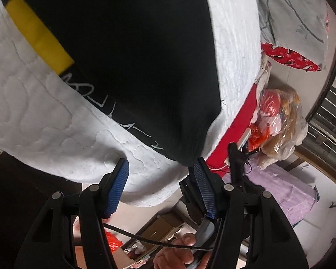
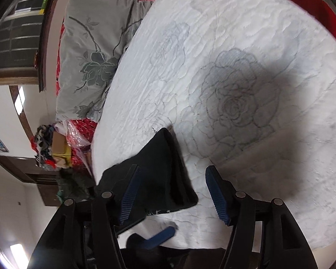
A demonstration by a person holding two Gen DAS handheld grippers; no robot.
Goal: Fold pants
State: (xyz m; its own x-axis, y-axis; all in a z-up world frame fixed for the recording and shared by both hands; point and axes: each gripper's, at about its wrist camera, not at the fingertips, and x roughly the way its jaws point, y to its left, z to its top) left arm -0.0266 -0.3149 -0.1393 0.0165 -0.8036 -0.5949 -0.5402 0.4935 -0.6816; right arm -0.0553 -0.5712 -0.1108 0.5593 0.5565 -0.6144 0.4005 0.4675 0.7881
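Black pants (image 1: 132,62) with a yellow stripe (image 1: 38,35) and white lettering lie spread on a white quilted bedcover (image 1: 44,121). My left gripper (image 1: 161,165) stands open at the bed's near edge. Its right-hand pad (image 1: 201,179) is just beside a hanging corner of the pants, and only the quilt lies between the fingers. In the right wrist view a folded black corner of the pants (image 2: 163,168) lies on the bedcover (image 2: 235,67) between the spread jaws of my right gripper (image 2: 172,169). The cloth sits toward the left pad (image 2: 130,190), and the right pad (image 2: 217,192) stands apart from it.
A grey floral pillow (image 2: 94,62) and a red patterned blanket (image 1: 289,58) lie at the bed's far side. Plastic bags (image 1: 277,121) and lilac cloth (image 1: 286,183) sit beside the bed. A hand (image 1: 181,253) shows below the left gripper, over boxes on the floor.
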